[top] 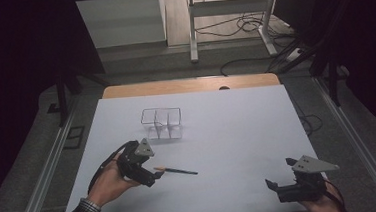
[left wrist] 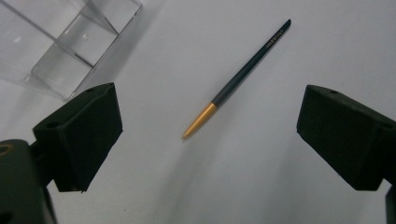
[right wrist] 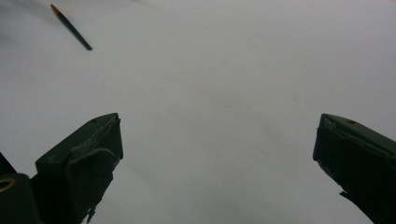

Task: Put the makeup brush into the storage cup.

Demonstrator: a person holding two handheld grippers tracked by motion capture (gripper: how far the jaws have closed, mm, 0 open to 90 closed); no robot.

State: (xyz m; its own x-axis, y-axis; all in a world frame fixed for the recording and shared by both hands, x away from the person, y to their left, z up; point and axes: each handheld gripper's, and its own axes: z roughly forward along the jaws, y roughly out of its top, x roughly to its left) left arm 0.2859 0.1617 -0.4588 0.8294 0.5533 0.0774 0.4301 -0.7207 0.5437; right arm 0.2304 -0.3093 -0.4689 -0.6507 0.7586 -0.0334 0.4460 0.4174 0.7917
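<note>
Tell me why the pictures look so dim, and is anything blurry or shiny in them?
High view: the white table is lit while the room around it falls to near black. Left gripper view: the pencil is fairly sharp and casts a soft shadow; the clear box shows pale glare on its walls; the near tongs look soft. Right gripper view: dim, greyish, the pencil small and slightly blurred.

Dim room, grey floor (top: 138, 64) w/ cables (top: 243, 24), white desk frame (top: 229, 7).
</note>
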